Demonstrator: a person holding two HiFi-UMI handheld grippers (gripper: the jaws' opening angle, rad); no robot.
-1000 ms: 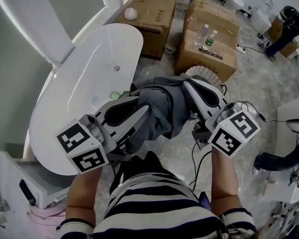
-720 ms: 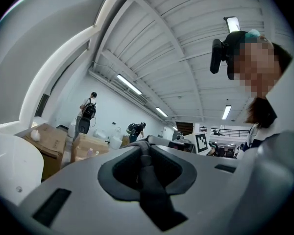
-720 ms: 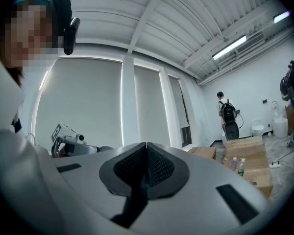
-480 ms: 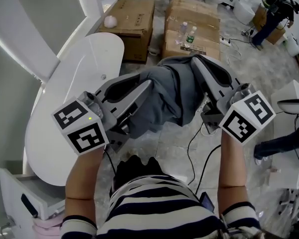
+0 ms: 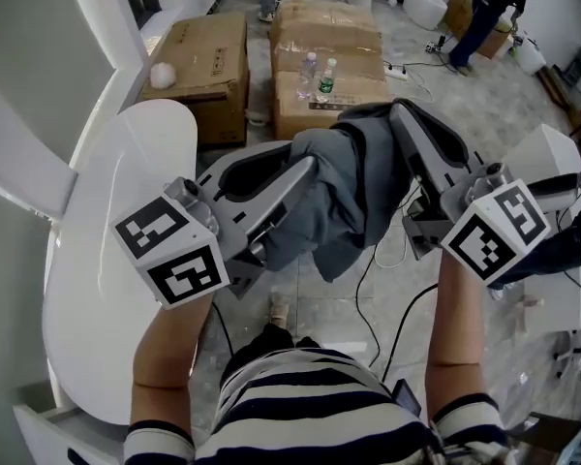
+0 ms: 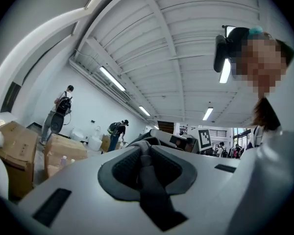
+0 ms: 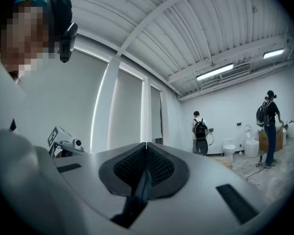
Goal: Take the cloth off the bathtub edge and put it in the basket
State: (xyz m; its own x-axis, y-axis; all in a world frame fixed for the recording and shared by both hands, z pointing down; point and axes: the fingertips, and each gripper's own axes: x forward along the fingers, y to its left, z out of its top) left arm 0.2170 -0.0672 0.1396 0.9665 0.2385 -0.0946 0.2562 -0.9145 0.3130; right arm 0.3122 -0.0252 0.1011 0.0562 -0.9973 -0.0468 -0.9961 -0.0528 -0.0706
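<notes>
A grey cloth hangs in the air in front of me, held up between both grippers. My left gripper is shut on one bunched fold of it, and in the left gripper view that fold of the cloth fills the gap between the dark pads of the left gripper. My right gripper is shut on the cloth's upper right part, where a thin strip of cloth shows below the closed tips of the right gripper. The white bathtub lies to the left. No basket is visible.
Cardboard boxes stand on the floor ahead, one with two bottles on top and one with a white ball. Cables trail over the floor under the cloth. White furniture stands at the right. People stand at the back.
Both grippers have carried the cloth up and to the right, away from the bathtub. The ribbed white basket seen beyond the cloth a second ago is now hidden.
</notes>
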